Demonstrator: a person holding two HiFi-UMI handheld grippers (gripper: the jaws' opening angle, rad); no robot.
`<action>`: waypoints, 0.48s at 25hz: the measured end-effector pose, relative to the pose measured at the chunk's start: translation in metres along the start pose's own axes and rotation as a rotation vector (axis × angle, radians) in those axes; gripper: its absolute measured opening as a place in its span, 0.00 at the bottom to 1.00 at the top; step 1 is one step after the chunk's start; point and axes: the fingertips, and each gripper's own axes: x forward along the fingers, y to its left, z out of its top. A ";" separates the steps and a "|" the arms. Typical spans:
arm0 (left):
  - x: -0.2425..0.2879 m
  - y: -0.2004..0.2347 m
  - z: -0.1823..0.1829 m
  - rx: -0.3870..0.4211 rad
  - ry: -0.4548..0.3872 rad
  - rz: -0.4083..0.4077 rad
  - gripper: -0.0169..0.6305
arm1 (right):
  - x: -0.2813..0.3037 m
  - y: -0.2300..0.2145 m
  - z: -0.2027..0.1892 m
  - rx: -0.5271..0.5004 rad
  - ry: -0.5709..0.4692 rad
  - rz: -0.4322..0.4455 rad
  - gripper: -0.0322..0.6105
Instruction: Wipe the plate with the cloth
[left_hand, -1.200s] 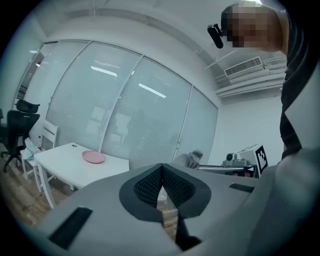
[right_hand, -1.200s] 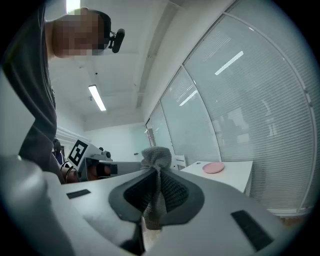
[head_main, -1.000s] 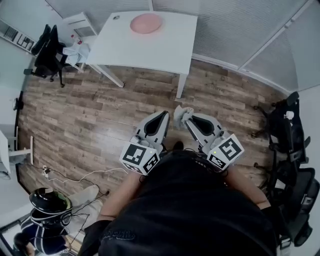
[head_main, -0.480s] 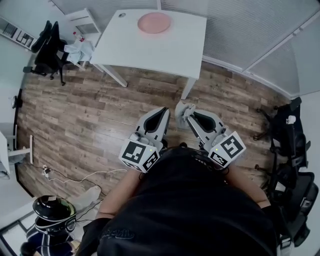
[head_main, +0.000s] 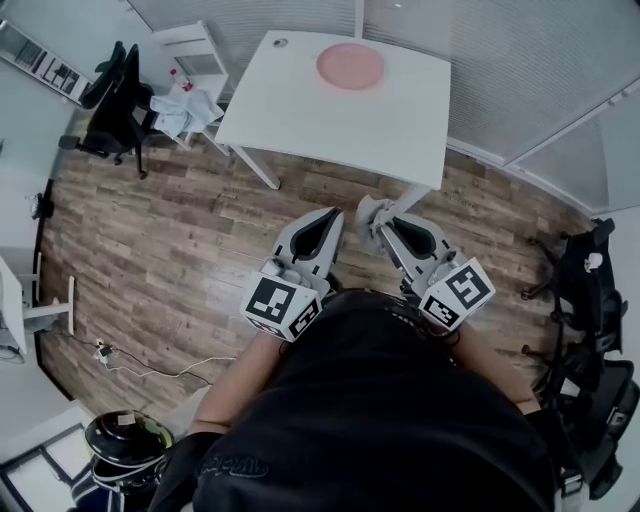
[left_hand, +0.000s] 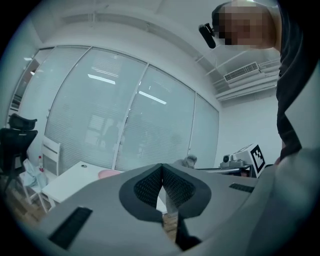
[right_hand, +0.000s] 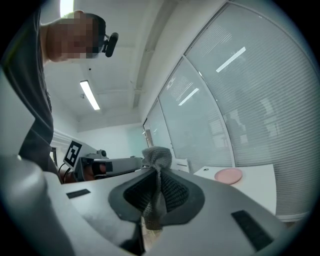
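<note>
A pink plate (head_main: 350, 66) lies on the white table (head_main: 300, 110) ahead, seen small in the left gripper view (left_hand: 107, 173) and the right gripper view (right_hand: 228, 175). My right gripper (head_main: 368, 212) is shut on a grey knitted cloth (right_hand: 156, 172), which bunches above the jaw tips (head_main: 372, 208). My left gripper (head_main: 334, 214) is shut with nothing between its jaws (left_hand: 162, 167). Both grippers are held side by side in front of the person, over the wooden floor, short of the table.
A white chair with clothes (head_main: 190, 75) stands left of the table, a black office chair (head_main: 115, 95) further left. More black chairs (head_main: 590, 300) stand at the right. Glass partition walls (head_main: 520, 60) run behind the table. A cable (head_main: 150, 365) lies on the floor.
Both grippers and the person have moved forward toward the table; the table and plate now sit nearer and further right in the head view. The grip on the cloth is unchanged.
</note>
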 end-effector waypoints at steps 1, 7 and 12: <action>-0.004 0.009 0.000 -0.003 0.005 0.000 0.05 | 0.010 0.003 0.000 -0.001 0.000 0.000 0.11; -0.017 0.056 0.003 -0.027 0.005 0.000 0.05 | 0.057 0.011 -0.008 0.013 0.022 0.016 0.11; -0.014 0.081 0.002 -0.063 0.010 0.010 0.05 | 0.079 0.005 -0.002 0.001 0.032 0.014 0.11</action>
